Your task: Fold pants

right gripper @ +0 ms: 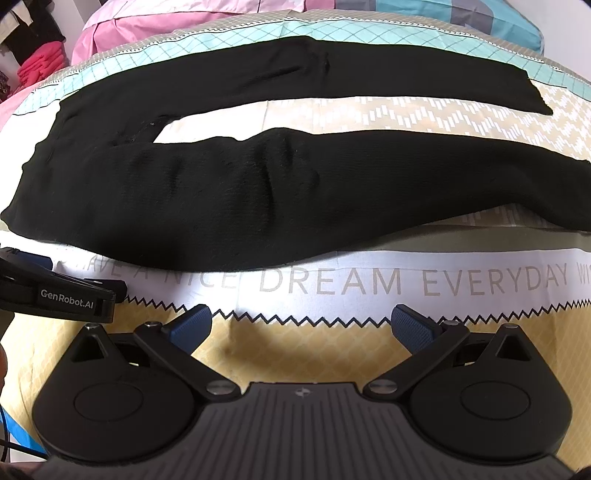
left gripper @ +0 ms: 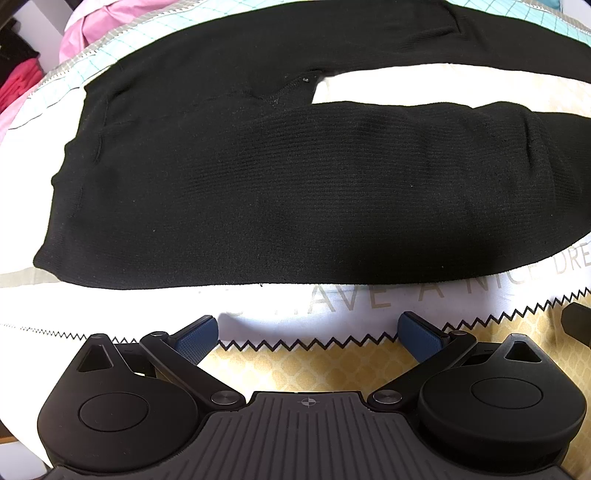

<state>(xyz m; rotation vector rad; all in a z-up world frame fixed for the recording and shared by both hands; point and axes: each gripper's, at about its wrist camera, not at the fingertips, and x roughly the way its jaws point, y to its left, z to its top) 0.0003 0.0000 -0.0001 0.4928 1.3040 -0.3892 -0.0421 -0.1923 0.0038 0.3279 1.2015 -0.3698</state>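
Observation:
Black knit pants [left gripper: 258, 177] lie flat on the bed, waistband to the left, two legs running right with a gap between them. In the right wrist view the pants [right gripper: 258, 195] show whole, both leg ends at the right. My left gripper [left gripper: 308, 332] is open and empty, just short of the near leg's lower edge. My right gripper [right gripper: 301, 326] is open and empty, also short of the near leg. The left gripper shows in the right wrist view [right gripper: 55, 291] at the left, beside the near leg's edge.
The bedspread [right gripper: 332, 282] is white with grey lettering, a black zigzag line and a yellow patterned band nearest me. Pink bedding [right gripper: 147, 26] and a teal pillow [right gripper: 461, 18] lie behind the pants. Red and black clothes [right gripper: 37, 62] sit at the far left.

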